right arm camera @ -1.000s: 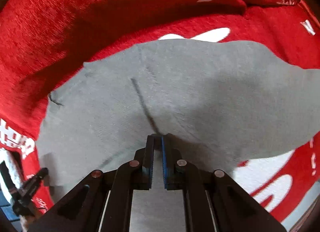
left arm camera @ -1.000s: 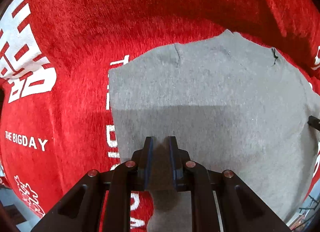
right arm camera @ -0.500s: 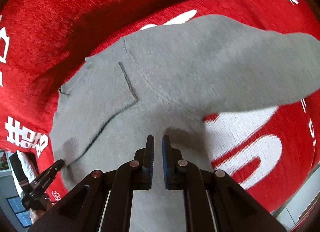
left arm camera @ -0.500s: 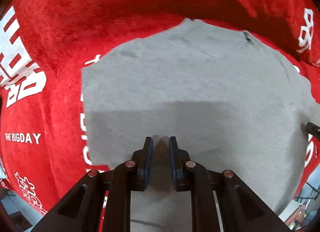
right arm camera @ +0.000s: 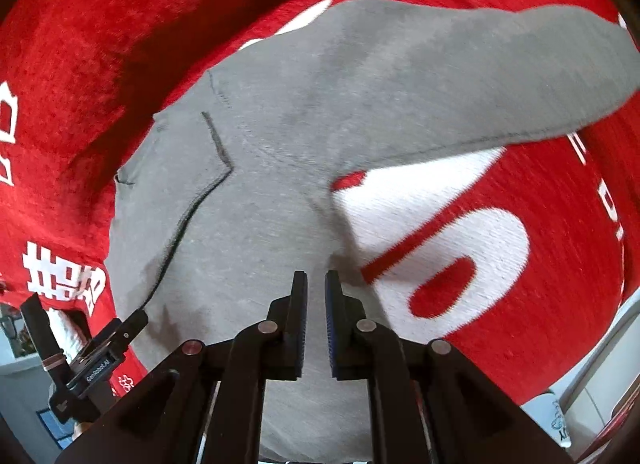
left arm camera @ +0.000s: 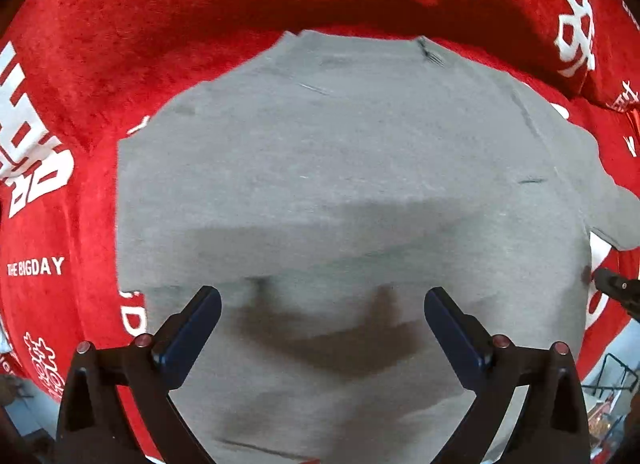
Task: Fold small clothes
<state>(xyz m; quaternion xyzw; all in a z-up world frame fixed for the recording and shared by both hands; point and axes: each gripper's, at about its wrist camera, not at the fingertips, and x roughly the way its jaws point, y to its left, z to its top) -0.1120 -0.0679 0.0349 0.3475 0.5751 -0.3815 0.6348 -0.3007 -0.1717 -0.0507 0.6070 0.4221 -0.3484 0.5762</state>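
Spread over red plush cloth with white lettering, the grey knit garment now lies released, as the left gripper has sprung wide apart above its near hem while the right gripper, nearly closed, holds nothing, so one fold looks finished.

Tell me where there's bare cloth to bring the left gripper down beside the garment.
Bare red cloth lies left of and beyond the grey garment. Right of it is crowded: sleeve, right gripper. The left gripper hangs open above the hem.
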